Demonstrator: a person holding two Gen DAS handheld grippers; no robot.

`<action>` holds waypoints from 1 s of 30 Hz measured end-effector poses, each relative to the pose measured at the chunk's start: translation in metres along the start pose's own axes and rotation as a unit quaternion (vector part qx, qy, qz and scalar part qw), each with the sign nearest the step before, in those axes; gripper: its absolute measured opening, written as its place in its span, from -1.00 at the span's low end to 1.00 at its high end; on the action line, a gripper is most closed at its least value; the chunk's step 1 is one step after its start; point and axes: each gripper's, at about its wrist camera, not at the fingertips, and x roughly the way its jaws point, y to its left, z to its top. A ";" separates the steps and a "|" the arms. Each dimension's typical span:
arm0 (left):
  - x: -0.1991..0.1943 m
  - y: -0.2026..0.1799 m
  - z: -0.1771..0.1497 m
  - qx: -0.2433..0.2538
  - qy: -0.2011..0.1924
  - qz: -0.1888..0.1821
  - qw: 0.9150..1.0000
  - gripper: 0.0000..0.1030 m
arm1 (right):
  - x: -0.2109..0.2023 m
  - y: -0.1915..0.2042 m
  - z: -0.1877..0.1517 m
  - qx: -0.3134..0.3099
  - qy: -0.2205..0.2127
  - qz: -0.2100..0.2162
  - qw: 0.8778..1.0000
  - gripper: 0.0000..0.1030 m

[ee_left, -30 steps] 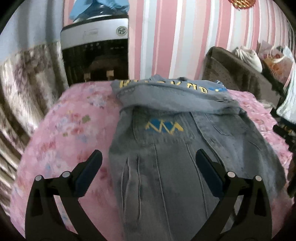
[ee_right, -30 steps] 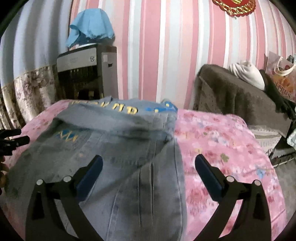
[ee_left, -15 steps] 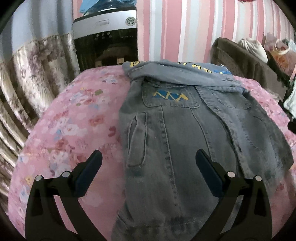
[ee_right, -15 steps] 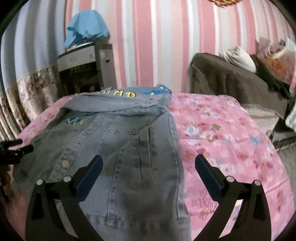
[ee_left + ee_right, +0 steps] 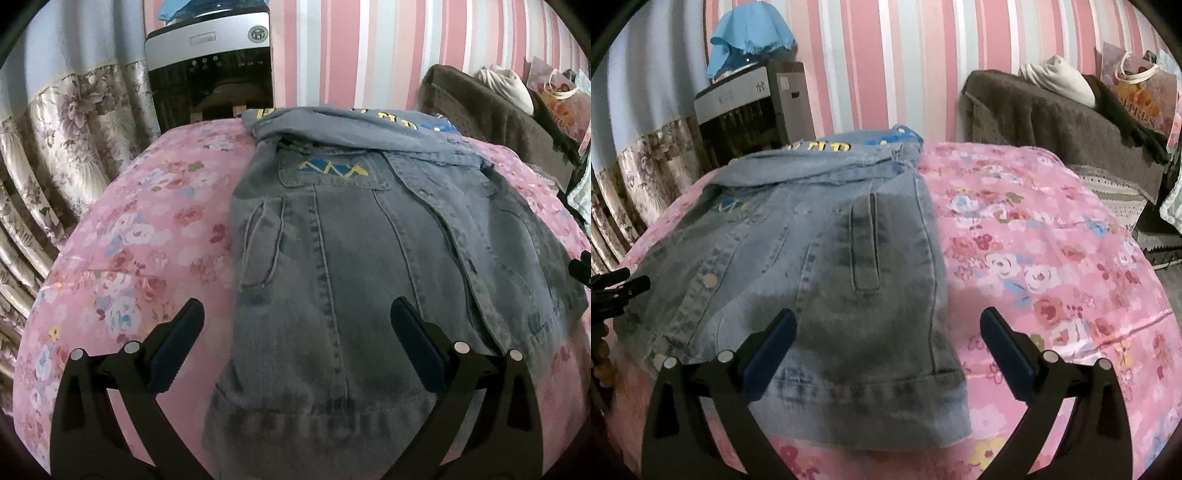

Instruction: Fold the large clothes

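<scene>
The denim jacket (image 5: pixel 332 240) lies spread flat, front side up, on a pink floral bedspread (image 5: pixel 140 236), with its hem toward both cameras and its collar end toward the striped wall (image 5: pixel 369 51). The sleeves are folded across the upper part of the garment, forming a band with yellow lettering along the far edge. A chest pocket flap bearing a blue and yellow zigzag emblem (image 5: pixel 334 169) sits just below that band. The left gripper (image 5: pixel 295 339) is released: its jaws stand wide apart, holding nothing, above the hem area of the jacket. The left finger lies over bare bedspread just beside the jacket's left edge, and the right finger lies over the denim near the front placket. The right gripper (image 5: pixel 888 341) is likewise released, its jaws spread and empty. Its left finger lies over the lower denim panel and its right finger over the bedspread beside the jacket's right edge; the hem corner appears between the two fingers. From these views it cannot be determined whether either gripper touches the fabric. A vertical welt pocket (image 5: pixel 866 242) is visible directly ahead of the right gripper. In the right wrist view, part of the left gripper shows at the frame's left edge. Beyond the bed stand a grey appliance (image 5: pixel 210 70) and a brown sofa (image 5: pixel 1052 122).
</scene>
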 end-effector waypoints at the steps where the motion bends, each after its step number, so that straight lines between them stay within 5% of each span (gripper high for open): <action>1: -0.001 0.000 -0.003 0.002 0.003 -0.003 1.000 0.94 | -0.001 -0.001 -0.002 -0.002 0.002 -0.005 1.000 0.93; 9: -0.005 0.007 -0.021 -0.007 0.027 -0.026 0.999 0.94 | 0.007 -0.020 -0.016 0.014 0.043 -0.006 0.999 0.88; 12: -0.003 0.009 -0.025 -0.009 0.038 -0.036 0.999 0.92 | 0.014 -0.020 -0.018 0.015 0.060 0.010 0.998 0.45; 17: 0.005 0.008 -0.025 -0.010 0.053 -0.058 0.997 0.71 | 0.019 -0.019 -0.019 0.019 0.073 0.027 0.997 0.10; 22: 0.006 0.002 -0.023 0.005 0.051 -0.062 0.997 0.51 | 0.020 -0.019 -0.018 0.012 0.077 0.034 0.996 0.04; 26: 0.009 0.000 -0.019 0.024 0.045 -0.061 0.997 -0.16 | 0.028 -0.019 -0.012 0.003 0.078 0.043 0.996 -0.02; 27: 0.010 0.002 -0.018 0.023 0.044 -0.064 0.997 -0.28 | 0.030 -0.019 -0.011 0.005 0.077 0.046 0.996 -0.47; 30: 0.004 0.007 -0.017 0.011 0.036 -0.088 0.995 -0.61 | 0.026 -0.023 -0.008 0.016 0.061 0.063 0.996 -0.65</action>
